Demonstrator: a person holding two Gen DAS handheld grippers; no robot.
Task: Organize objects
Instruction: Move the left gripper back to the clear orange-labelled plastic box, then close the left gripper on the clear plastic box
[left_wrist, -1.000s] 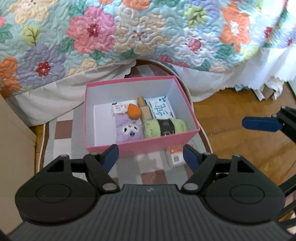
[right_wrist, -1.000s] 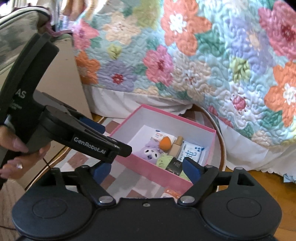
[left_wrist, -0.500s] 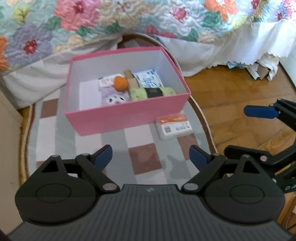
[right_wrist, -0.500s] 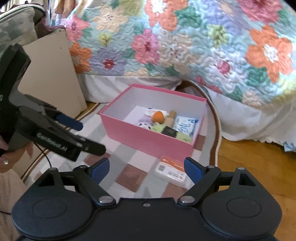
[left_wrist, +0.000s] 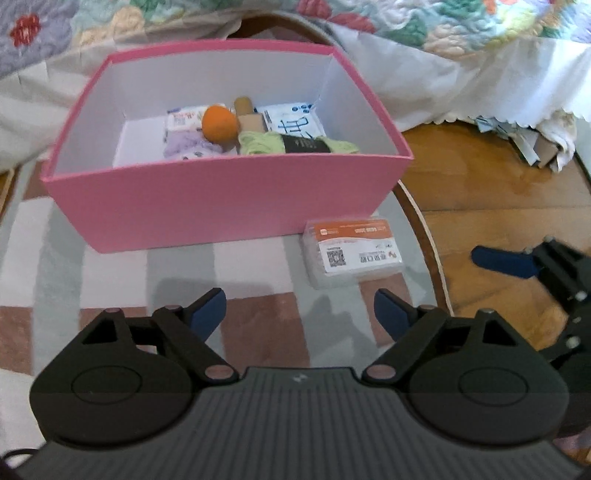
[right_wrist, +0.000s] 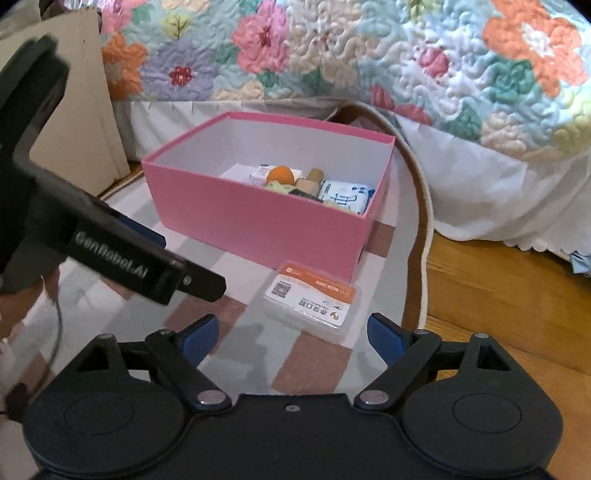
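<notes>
Box (left_wrist: 221, 206) pink, full of small things, on checked rug (left_wrist: 255, 269) | card pack (left_wrist: 351, 251) just beside box | bed quilt (right_wrist: 332, 51) behind | left gripper (left_wrist: 299, 314) fingers apart, just closed a little, nothing between | right gripper (right_wrist: 291, 336) fingers apart, empty

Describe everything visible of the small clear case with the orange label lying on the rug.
The clear plastic case is a flat, rounded-corner rectangle with an orange and white label bearing a QR code and printed text. It looks closed and lies flat, label up, on the checked rug, just in front of the pink box near its right corner; whether they touch is unclear. No gripper touches it.
</notes>
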